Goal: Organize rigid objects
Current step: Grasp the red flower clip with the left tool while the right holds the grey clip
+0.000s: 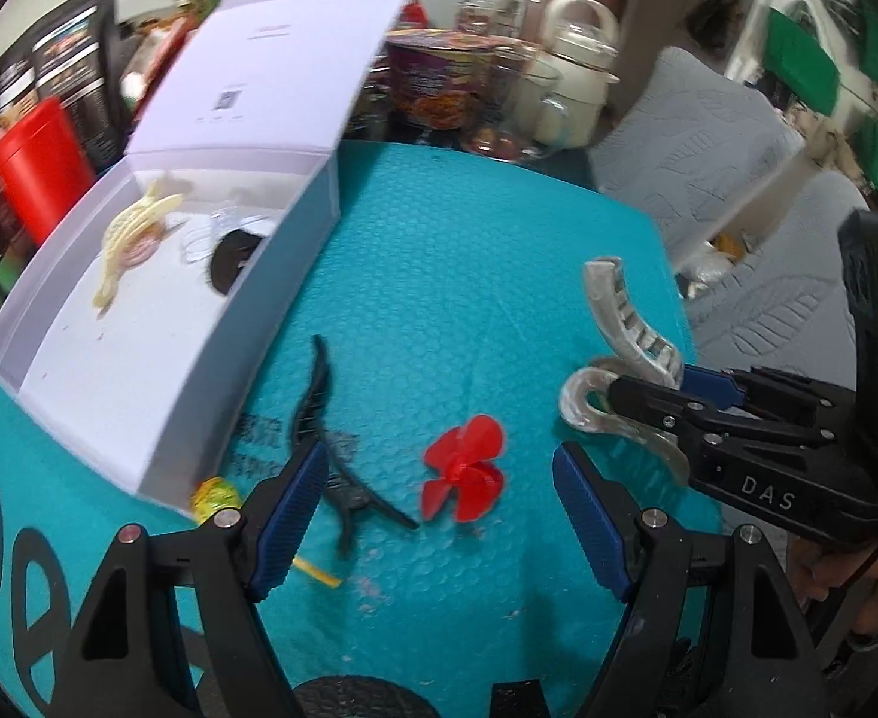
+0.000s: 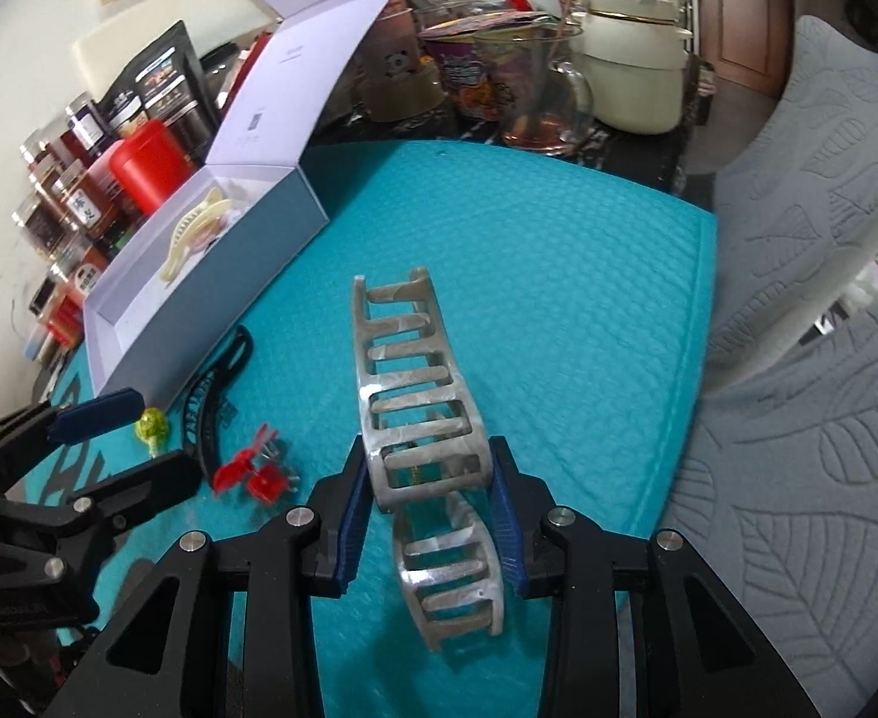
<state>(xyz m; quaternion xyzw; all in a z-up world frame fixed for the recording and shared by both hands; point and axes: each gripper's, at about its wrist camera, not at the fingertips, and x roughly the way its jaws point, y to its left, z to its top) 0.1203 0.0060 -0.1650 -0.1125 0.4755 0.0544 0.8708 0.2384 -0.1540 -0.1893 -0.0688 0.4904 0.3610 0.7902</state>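
A grey clip (image 2: 418, 395) is gripped by the right gripper (image 2: 430, 514) above the teal mat (image 2: 558, 269). The left gripper (image 1: 439, 514) is held open over a red clip (image 1: 465, 469), with a black clip (image 1: 319, 413) beside the white box (image 1: 133, 359).

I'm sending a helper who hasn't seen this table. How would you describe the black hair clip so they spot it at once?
Start at the open white box on the teal mat. Just off the box's long side, on the mat, lies the black hair clip, long, thin and curved. The red flower-shaped clip beside it is short and bright, and the marbled grey clip sits in the right claw.
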